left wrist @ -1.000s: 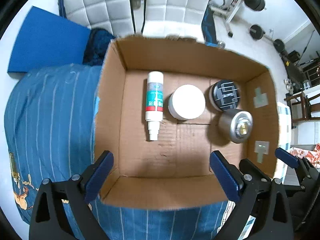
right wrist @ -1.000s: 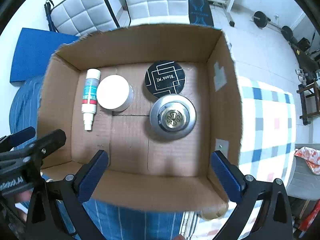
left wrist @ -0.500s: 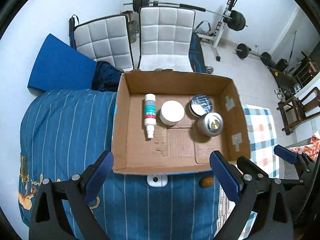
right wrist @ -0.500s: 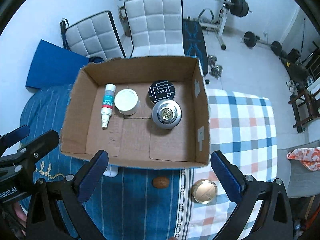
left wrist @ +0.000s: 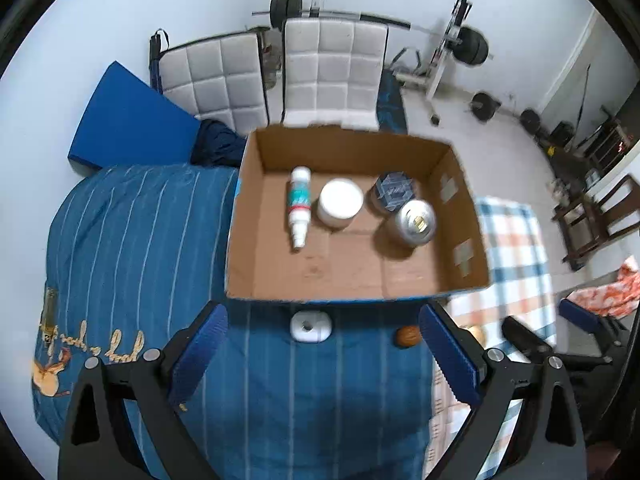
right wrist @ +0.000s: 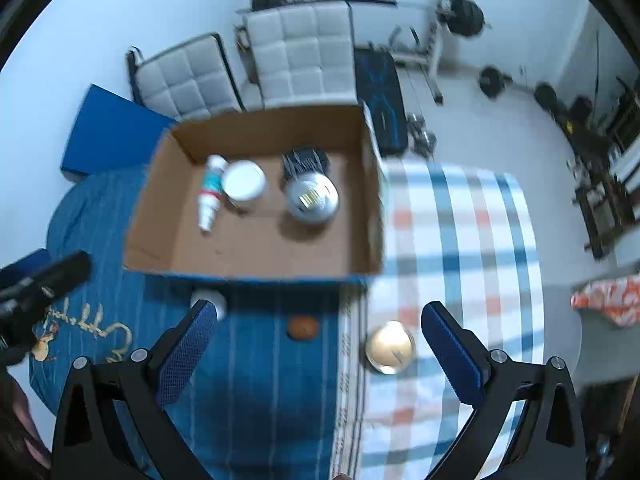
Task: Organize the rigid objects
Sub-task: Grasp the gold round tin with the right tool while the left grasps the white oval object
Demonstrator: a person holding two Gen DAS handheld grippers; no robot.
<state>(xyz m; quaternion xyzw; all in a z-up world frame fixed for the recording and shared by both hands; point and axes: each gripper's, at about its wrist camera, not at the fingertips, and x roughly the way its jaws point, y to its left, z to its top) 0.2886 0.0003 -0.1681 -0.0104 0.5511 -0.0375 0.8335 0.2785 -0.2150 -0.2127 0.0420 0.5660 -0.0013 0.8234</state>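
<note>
An open cardboard box (left wrist: 460, 216) (right wrist: 160, 184) sits on the bed. Inside lie a white spray bottle (left wrist: 299, 210) (right wrist: 210, 190), a white round jar (left wrist: 340, 202) (right wrist: 244, 182), a black tin (left wrist: 394, 192) (right wrist: 304, 160) and a silver tin (left wrist: 416, 222) (right wrist: 313, 199). In front of the box lie a white gadget (left wrist: 311, 326) (right wrist: 208, 300), a small brown object (left wrist: 408, 336) (right wrist: 303, 327) and a gold round tin (right wrist: 390, 346). My left gripper (left wrist: 320, 356) and right gripper (right wrist: 318, 348) are open and empty, above the bed in front of the box.
The bed has a blue striped cover (left wrist: 120, 260) at left and a plaid cover (right wrist: 460, 240) at right. Behind it stand two white padded chairs (left wrist: 332, 64), a blue mat (left wrist: 128, 120) and gym weights (left wrist: 468, 46).
Both grippers have pulled back and up from the box. The box looks smaller, and the objects on the bed in front of it have come into view.
</note>
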